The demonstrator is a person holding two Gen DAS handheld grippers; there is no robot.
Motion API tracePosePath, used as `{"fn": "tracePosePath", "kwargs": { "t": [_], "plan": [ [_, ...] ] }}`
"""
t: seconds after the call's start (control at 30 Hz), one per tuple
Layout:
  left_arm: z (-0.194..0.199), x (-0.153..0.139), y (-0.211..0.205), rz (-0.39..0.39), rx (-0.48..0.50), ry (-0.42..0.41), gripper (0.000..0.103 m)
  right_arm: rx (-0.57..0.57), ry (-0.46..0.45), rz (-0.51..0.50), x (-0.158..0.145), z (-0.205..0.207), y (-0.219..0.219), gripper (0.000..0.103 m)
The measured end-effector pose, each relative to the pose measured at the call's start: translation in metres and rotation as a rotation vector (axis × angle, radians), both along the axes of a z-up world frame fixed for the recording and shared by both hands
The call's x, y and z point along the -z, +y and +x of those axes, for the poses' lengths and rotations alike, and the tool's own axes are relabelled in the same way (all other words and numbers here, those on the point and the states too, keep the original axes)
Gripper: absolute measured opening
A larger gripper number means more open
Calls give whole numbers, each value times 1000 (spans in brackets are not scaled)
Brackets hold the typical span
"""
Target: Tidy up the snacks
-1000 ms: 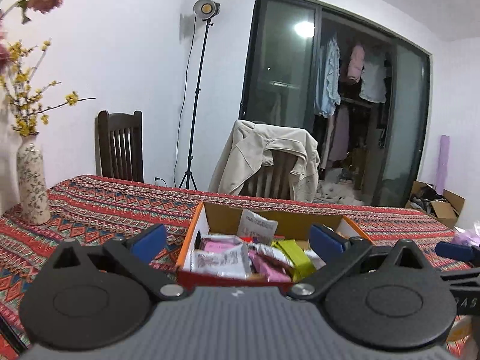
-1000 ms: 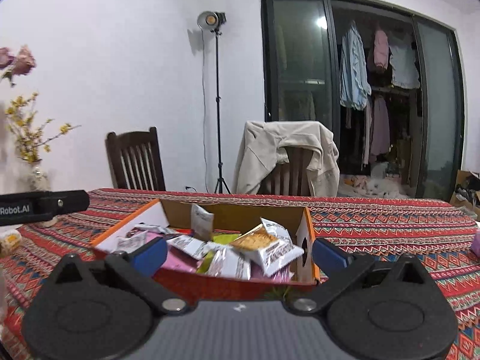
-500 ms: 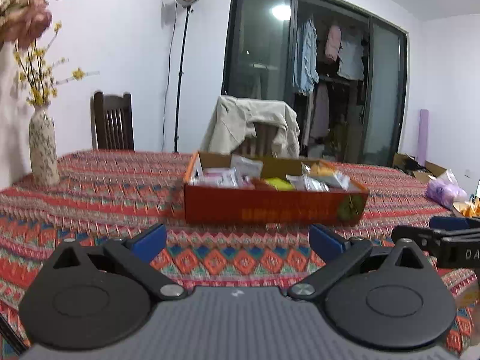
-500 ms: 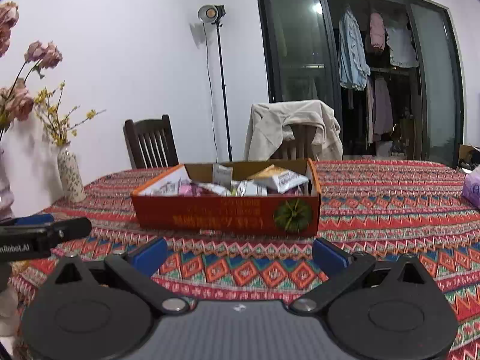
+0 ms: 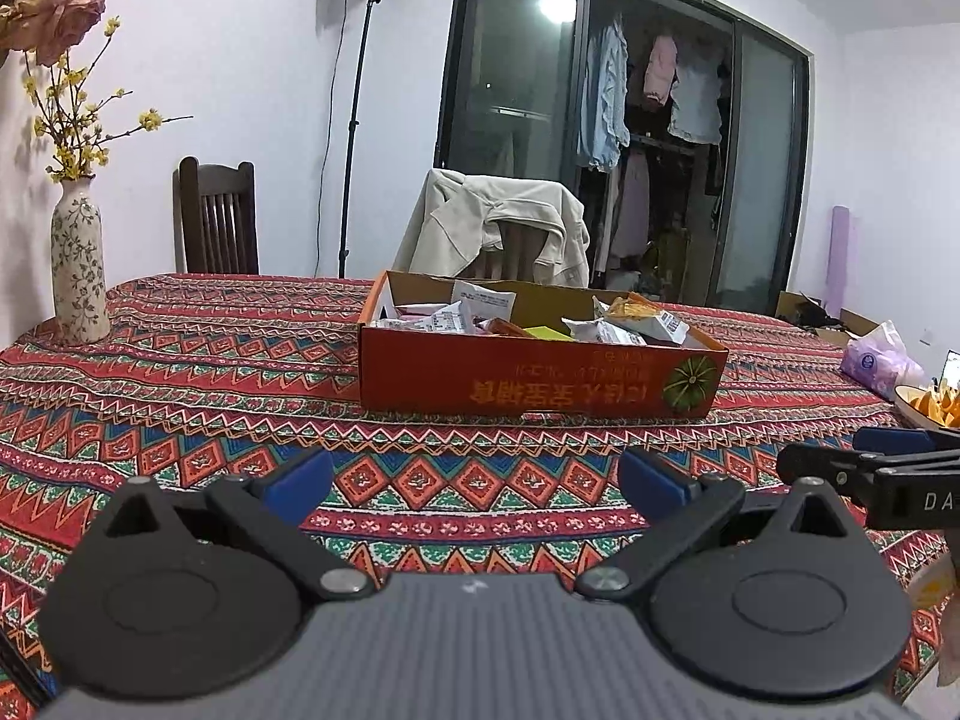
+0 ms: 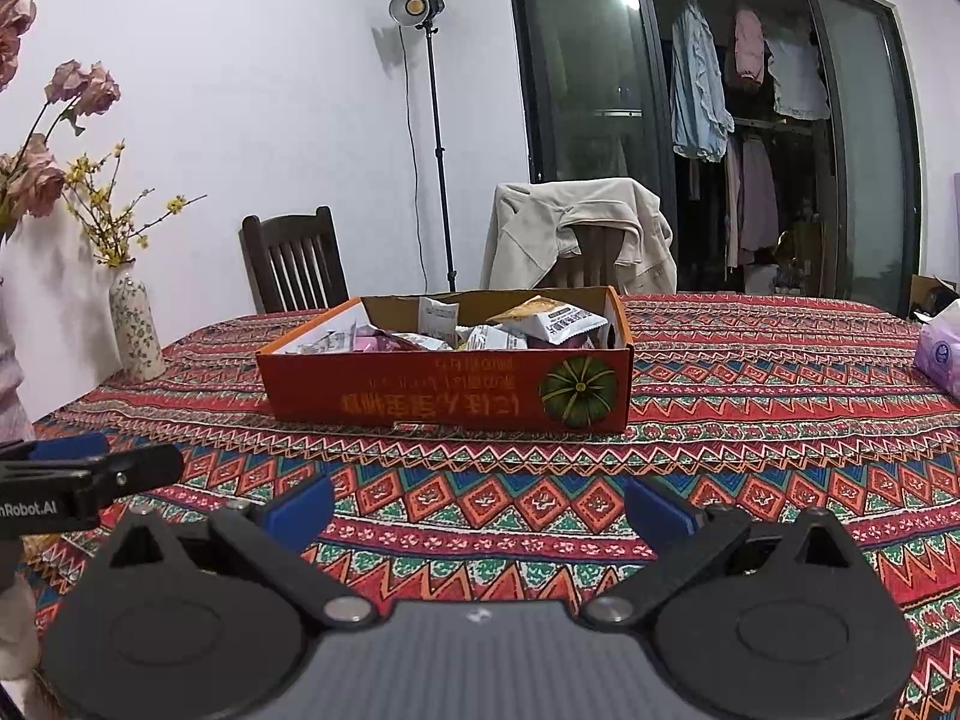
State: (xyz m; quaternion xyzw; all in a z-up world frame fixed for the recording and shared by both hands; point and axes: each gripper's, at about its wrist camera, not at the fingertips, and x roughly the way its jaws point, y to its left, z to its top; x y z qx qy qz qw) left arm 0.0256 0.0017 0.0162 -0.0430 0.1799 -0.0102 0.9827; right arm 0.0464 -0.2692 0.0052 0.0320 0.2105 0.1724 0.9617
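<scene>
An orange cardboard box [image 5: 540, 381] with a pumpkin print stands on the patterned tablecloth, holding several snack packets [image 5: 636, 324]. It also shows in the right wrist view [image 6: 450, 390], with its packets [image 6: 540, 318] piled inside. My left gripper [image 5: 474, 483] is open and empty, low over the cloth, well in front of the box. My right gripper [image 6: 480, 507] is open and empty, likewise in front of the box. Each gripper's finger shows at the edge of the other's view.
A flowered vase [image 5: 78, 276] stands at the table's left side. A purple tissue pack [image 5: 879, 357] and a bowl of orange snacks [image 5: 933, 405] sit at the right. Two chairs, one draped with a beige jacket [image 5: 498, 231], stand behind the table.
Both grippers have pulled back from over the box toward the table's near side. The box now looks farther away. Both stay open and empty.
</scene>
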Motion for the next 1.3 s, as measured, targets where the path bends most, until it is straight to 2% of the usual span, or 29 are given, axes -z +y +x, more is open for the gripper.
{"fn": "tracePosePath", "kwargs": {
  "t": [1.3],
  "plan": [
    [-1,2,-2,-5,-4,1,103,-2,6,-6,3,1,2,103]
  ]
}}
